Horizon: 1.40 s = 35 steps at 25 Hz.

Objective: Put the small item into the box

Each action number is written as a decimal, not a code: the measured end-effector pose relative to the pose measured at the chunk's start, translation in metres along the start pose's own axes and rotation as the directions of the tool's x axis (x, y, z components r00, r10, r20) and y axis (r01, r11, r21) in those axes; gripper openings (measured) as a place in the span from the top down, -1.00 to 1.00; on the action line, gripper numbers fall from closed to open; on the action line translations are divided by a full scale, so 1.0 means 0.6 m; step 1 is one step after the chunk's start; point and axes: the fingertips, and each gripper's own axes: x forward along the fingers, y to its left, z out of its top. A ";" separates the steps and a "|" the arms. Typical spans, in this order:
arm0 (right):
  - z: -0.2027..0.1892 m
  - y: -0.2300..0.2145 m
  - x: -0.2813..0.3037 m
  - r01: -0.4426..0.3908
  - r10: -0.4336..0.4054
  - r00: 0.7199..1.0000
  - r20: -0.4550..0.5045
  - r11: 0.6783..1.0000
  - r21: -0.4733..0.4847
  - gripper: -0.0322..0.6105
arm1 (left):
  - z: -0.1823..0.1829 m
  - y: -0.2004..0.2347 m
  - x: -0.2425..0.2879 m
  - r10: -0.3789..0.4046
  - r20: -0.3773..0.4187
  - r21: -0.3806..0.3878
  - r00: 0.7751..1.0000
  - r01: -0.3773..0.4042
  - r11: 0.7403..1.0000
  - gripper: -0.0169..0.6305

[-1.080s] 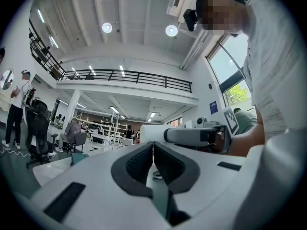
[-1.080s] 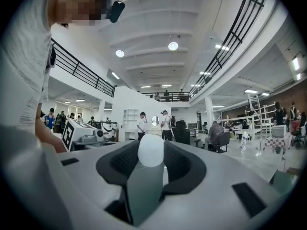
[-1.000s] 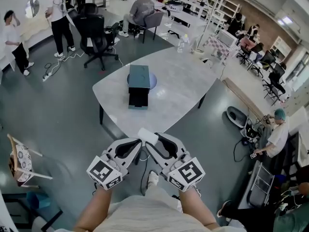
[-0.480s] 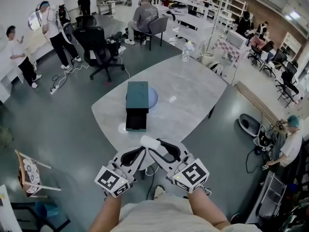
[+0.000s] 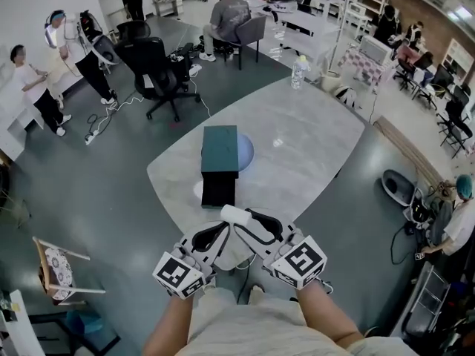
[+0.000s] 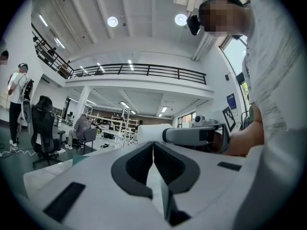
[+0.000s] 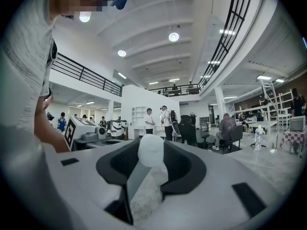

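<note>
The small item [image 5: 234, 214] is a white, rounded piece. My right gripper [image 5: 240, 221] is shut on it above the near edge of the table [image 5: 312, 147]. In the right gripper view the small item [image 7: 151, 153] sits squeezed between the dark pads of the right gripper [image 7: 151, 150]. My left gripper [image 5: 221, 233] hangs just left of it, shut with nothing in it; in its own view the left gripper [image 6: 153, 146] has its pads touching, and the small item [image 6: 149, 133] shows beyond them. The dark teal box [image 5: 220, 160] stands on the table ahead, its drawer pulled out towards me.
A pale blue plate [image 5: 246, 153] lies behind the box. A bottle [image 5: 299, 71] stands at the table's far edge. A black office chair [image 5: 159, 69] and people stand at the far left, a wooden chair [image 5: 56, 269] at the near left, and a seated person [image 5: 460, 228] at the right.
The table and box have drawn nearer in the head view. Both grippers now hang over the table's near edge instead of over the floor. The right gripper's hold on the white item is unchanged.
</note>
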 end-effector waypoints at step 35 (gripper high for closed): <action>-0.191 -0.165 0.277 0.304 -0.288 0.909 -0.300 0.953 0.007 0.36 | -0.115 0.325 0.061 -0.189 -0.077 -0.068 0.979 0.184 0.981 0.88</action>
